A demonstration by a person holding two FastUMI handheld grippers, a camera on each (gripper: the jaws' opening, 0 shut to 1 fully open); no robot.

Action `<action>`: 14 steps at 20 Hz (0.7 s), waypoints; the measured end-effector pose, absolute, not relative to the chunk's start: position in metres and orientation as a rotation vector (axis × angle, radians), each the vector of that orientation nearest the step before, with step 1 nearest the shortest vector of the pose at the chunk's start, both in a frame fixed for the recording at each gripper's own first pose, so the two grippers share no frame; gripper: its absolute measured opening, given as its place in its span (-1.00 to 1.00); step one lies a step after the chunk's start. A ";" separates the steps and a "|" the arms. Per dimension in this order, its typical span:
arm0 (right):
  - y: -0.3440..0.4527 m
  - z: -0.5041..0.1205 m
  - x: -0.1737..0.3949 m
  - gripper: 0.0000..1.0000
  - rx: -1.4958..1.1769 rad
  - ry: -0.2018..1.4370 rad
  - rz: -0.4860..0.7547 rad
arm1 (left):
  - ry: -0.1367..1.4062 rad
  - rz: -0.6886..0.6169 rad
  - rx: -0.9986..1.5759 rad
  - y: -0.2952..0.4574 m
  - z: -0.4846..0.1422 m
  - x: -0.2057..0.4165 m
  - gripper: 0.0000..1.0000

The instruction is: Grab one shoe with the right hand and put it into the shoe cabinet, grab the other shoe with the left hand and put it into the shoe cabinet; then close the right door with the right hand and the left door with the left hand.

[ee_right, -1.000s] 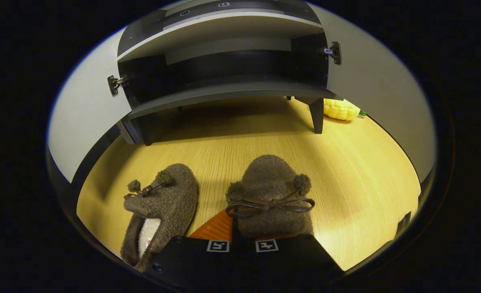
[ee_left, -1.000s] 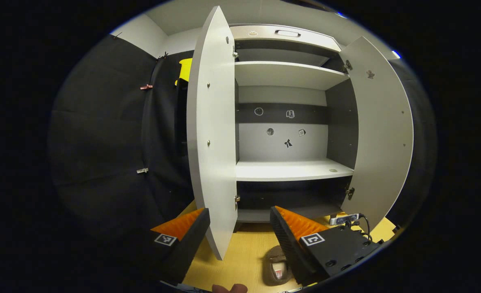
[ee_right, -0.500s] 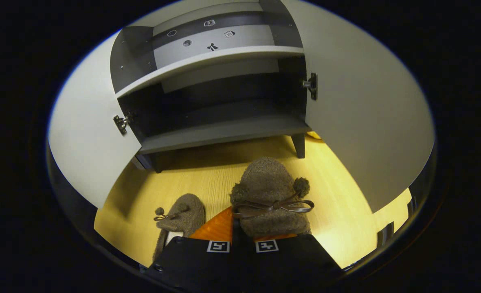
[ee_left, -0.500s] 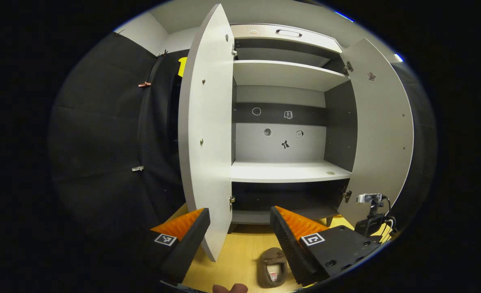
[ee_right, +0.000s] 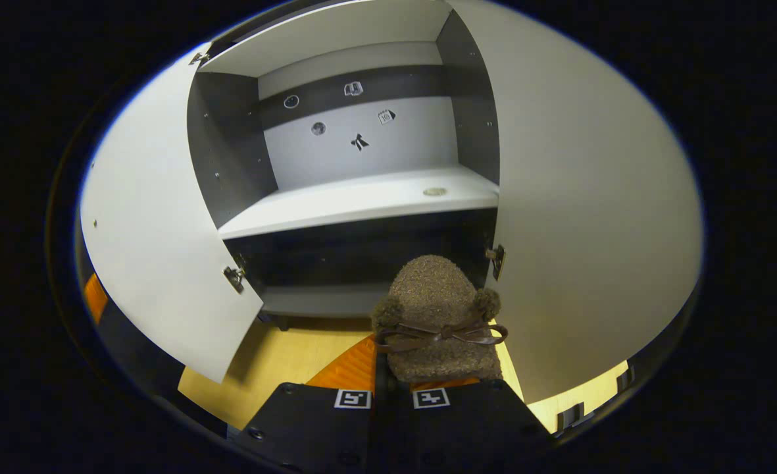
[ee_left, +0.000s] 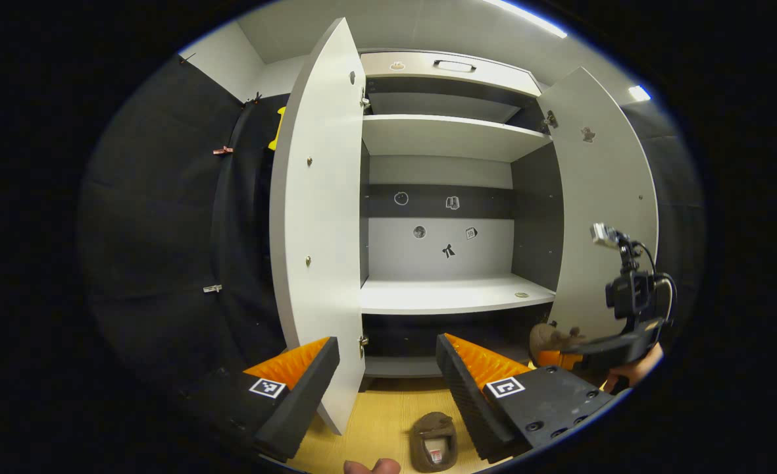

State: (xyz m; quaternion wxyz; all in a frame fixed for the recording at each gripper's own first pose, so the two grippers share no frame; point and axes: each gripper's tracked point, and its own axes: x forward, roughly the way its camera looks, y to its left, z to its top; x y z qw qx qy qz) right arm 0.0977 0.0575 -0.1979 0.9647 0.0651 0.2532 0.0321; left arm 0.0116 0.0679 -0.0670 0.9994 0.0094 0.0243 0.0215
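Right gripper clamped narrow on a fuzzy brown slipper, fingers pressed close at its heel end, toe pointing ahead toward the shoe cabinet. Raised clear of the wooden floor, level with the dark lower compartment. Open room ahead between the left door and the right door, both swung wide; slipper just beside the right door's lower hinge edge. Pale middle shelf above the slipper, bare but for a small round disc.

Left gripper spread wide, holding nothing, its left finger close beside the lower corner of the left door (touching or not, cannot tell). Other slipper lying on the floor below, between the fingers, opening upward.

From the left gripper view: the whole cabinet height, top shelf and drawer handle included, and far right the right gripper carrying its slipper near the right door. From the right gripper view: the lower compartment's floor panel.
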 end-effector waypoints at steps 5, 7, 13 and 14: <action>0.065 -0.130 0.144 -0.83 0.100 0.460 0.091 | 0.062 0.030 0.019 0.064 -0.068 0.013 0.89; 0.070 -0.108 0.172 -0.83 0.082 0.437 0.096 | 0.060 0.026 0.021 0.064 -0.066 0.014 0.89; 0.086 -0.084 0.254 -0.84 0.064 0.426 0.111 | 0.064 -0.001 -0.012 0.056 -0.065 0.017 0.89; 0.089 -0.083 0.269 -0.84 0.064 0.418 0.109 | 0.066 -0.005 -0.017 0.054 -0.064 0.016 0.89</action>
